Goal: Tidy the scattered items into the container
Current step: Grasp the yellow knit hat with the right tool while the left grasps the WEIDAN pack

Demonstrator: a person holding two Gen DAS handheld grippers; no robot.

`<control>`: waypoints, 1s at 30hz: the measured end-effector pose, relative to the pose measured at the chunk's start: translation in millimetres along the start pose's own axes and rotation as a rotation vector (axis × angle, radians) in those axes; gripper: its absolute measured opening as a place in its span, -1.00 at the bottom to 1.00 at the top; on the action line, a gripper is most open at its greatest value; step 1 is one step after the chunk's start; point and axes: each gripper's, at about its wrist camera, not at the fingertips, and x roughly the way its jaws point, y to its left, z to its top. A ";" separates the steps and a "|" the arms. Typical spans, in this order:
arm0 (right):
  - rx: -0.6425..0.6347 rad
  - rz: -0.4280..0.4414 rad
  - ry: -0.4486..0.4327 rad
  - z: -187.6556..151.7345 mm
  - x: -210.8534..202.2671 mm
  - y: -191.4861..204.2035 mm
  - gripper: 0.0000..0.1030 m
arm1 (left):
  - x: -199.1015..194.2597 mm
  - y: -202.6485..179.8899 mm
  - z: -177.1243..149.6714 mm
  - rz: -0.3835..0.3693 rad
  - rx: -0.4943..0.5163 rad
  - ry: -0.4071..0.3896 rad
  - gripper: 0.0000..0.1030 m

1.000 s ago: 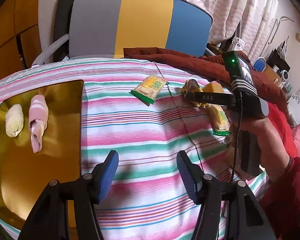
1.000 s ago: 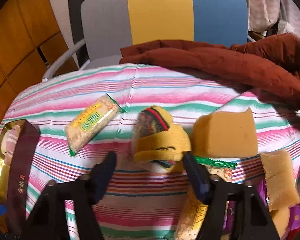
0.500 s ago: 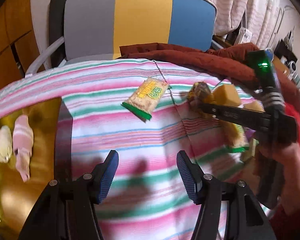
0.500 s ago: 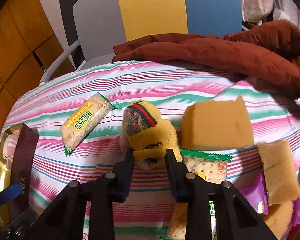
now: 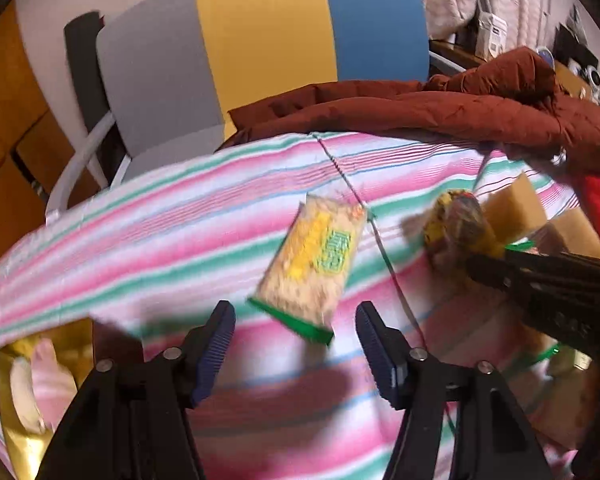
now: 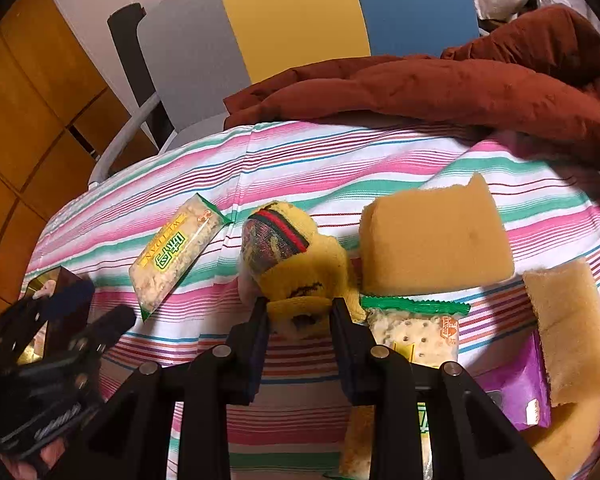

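Tidying is maybe a third done, judging by what's where. The gold box (image 5: 20,436) is sitting at the near left edge of the bed and it's already holding two things: a pale rolled sock (image 5: 20,390) and a pink one (image 5: 54,376) right beside it. Everything else is still lying out on the striped sheet (image 5: 160,248).

My right tongs (image 6: 300,314) are closing down on the yellow sock (image 6: 300,256) w/ the red and green band, pads pressing its near end from both sides, sock bunching up btwn them. It's resting on the sheet, not lifted yet.

My left tongs (image 5: 296,340) are opening wide w/ nothing in them, lining up on the cracker pack (image 5: 312,264) near the middle of the bed. The pack's green end is lying just past the tips, not touched yet afaict (pic's blurry).

Still left on the right side: big sponge (image 6: 436,240) touching the sock, a second cracker pack (image 6: 416,332) poking out under it, a thinner sponge (image 6: 572,332) by the right edge, and a purple packet (image 6: 512,388) under that. The brown jacket (image 6: 440,88) along the far edge prob isn't part of it.
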 end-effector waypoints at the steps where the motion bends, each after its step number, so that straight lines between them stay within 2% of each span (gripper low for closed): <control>1: 0.005 0.004 0.001 1.1 1.0 -0.6 -0.41 | 3.9 0.5 2.9 -0.004 0.009 0.002 0.29; 6: 0.012 0.012 0.005 2.4 2.5 -0.5 -0.41 | 34.9 8.3 15.3 -0.040 -0.004 0.058 0.29; 8: 0.016 0.016 0.007 3.1 3.4 -1.4 -0.41 | 42.6 12.3 14.9 -0.082 -0.025 0.067 0.30; 12: 0.022 0.022 0.011 4.5 4.7 -2.4 -0.41 | 53.1 13.0 12.1 -0.085 -0.031 0.078 0.30; 15: 0.024 0.023 0.011 5.1 5.1 -2.4 -0.41 | 52.8 7.6 8.4 -0.061 0.006 0.047 0.29; 17: 0.023 0.022 0.010 5.5 5.0 -2.4 -0.41 | 52.1 5.1 5.6 -0.044 0.032 0.035 0.21; 20: 0.023 0.022 0.008 5.4 5.4 -2.6 -0.41 | 48.4 8.5 -1.2 -0.050 -0.003 0.010 0.15; 27: 0.031 0.024 -0.005 3.3 1.4 -4.5 -0.41 | 35.7 4.8 -25.1 -0.013 -0.027 -0.070 0.09; 30: 0.039 0.028 -0.010 3.1 0.2 -5.9 -0.41 | 28.4 1.9 -34.5 -0.001 -0.050 -0.080 0.08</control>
